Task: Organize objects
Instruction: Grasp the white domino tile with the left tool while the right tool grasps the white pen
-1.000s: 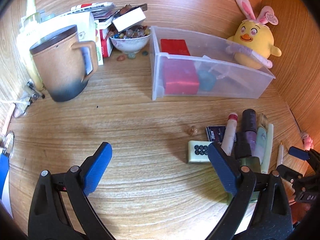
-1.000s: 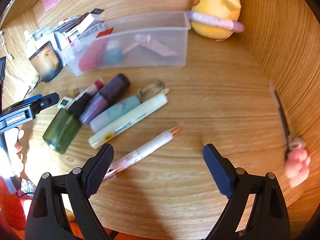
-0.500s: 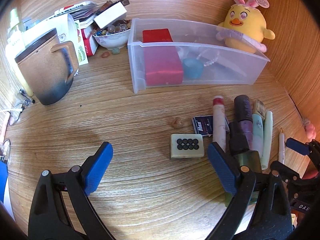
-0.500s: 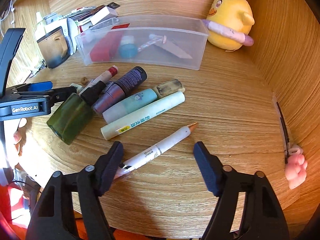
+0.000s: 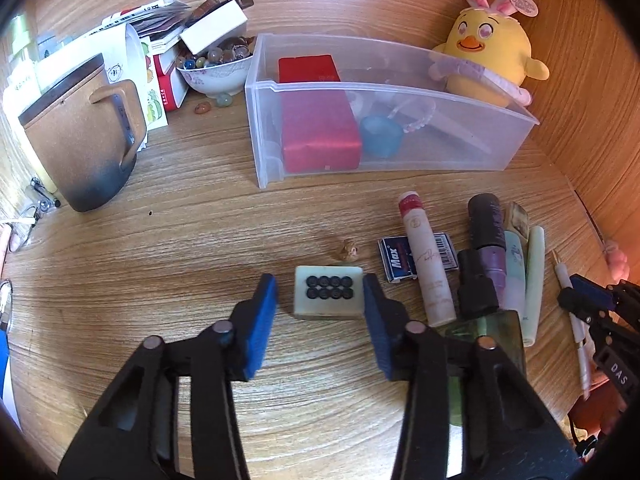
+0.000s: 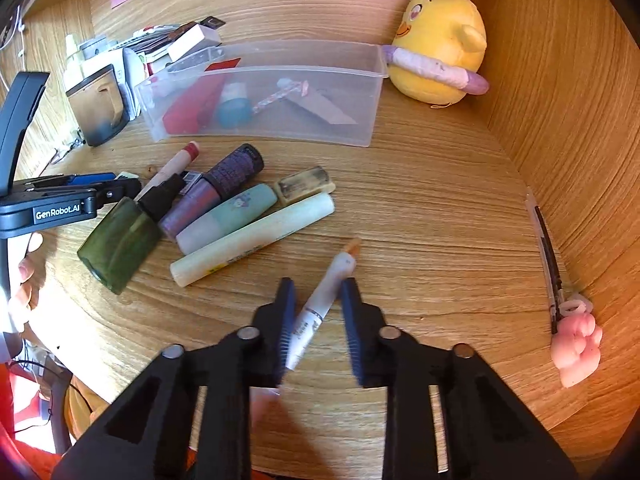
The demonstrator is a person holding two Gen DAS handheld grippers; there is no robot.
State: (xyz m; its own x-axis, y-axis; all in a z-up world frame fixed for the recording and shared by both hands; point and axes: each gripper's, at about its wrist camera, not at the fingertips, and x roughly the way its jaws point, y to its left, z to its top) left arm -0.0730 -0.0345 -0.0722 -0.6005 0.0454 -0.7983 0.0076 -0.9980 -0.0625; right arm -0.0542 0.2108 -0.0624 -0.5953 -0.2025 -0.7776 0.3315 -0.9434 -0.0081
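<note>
Beside the tubes, left tool [image 5: 320, 300] just narrowed around domino tile [image 5: 329, 295], right tool [image 6: 316, 312] just clamped on pen [image 6: 326, 300]

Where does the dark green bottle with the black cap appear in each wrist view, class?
Left wrist view: the green bottle lies at lower right, partly behind the right finger of the left tongs.
Right wrist view: the bottle lies at left, beside the purple tube.
Shared landmark: the clear plastic bin.
</note>
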